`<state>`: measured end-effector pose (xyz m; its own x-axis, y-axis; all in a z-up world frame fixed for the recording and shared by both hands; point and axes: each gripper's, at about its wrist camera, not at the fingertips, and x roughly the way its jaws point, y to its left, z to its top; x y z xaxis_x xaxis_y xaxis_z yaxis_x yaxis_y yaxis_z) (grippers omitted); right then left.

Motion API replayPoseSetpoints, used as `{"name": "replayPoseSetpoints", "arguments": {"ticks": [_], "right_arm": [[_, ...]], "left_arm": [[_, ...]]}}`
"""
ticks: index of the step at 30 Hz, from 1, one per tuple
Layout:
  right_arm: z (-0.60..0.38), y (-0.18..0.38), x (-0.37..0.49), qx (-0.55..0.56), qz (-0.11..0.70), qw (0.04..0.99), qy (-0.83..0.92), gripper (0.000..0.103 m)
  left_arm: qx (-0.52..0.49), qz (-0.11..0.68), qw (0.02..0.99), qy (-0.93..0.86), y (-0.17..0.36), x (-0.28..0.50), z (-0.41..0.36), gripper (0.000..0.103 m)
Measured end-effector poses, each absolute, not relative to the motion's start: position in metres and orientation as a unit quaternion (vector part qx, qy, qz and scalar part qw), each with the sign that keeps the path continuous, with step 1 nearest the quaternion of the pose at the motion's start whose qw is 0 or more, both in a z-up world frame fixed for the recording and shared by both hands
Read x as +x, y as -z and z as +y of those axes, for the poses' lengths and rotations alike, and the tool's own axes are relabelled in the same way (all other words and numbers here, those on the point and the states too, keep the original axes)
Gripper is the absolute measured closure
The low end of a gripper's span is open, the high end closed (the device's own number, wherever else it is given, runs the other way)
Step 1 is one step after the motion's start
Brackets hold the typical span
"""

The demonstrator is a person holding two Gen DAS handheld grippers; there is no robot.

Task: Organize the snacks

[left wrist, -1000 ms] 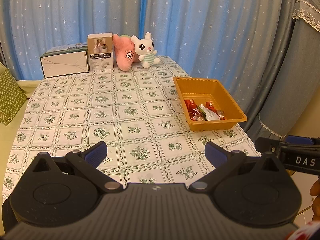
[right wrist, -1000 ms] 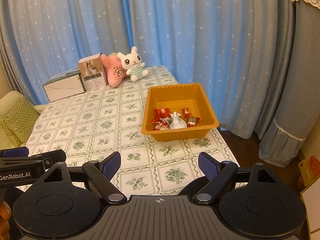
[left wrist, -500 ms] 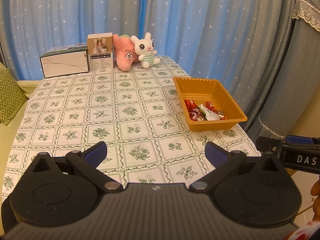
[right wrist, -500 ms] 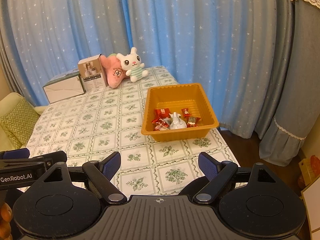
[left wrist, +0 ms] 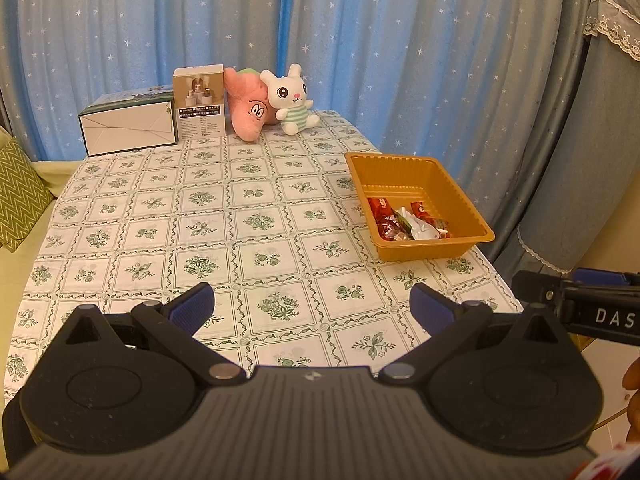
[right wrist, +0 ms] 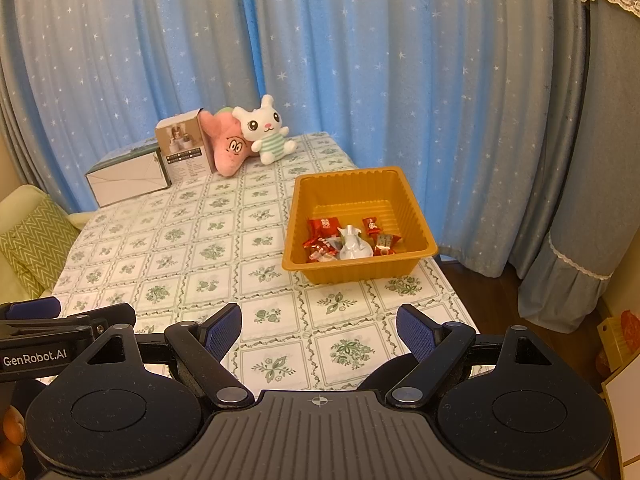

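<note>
Right tool (right wrist: 319, 334) gapes wide before snacks (right wrist: 349, 240) in orange tray (right wrist: 294, 236).

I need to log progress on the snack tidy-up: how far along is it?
Looks done: the wrapped snacks all lie in the orange tray, at its near end; none shows on the tablecloth. In hand: nothing; the left gripper and right gripper hover open and empty over the near table edge. Left: apparently nothing, unless the snacks need sorting inside the tray.
</note>
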<state>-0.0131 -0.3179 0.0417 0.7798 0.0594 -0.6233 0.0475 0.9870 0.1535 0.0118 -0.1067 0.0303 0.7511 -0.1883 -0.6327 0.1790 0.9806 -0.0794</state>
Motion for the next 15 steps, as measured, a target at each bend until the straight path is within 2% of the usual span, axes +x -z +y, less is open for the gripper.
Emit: {"name": "replayPoseSetpoints", "arguments": {"ticks": [15], "right_arm": [[-0.3190, -0.0418, -0.0120, 0.080, 0.333, 0.940, -0.006, 0.019]], "left_arm": [[-0.003, 0.339, 0.936, 0.097, -0.0292, 0.0139, -0.1049, 0.000]]}}
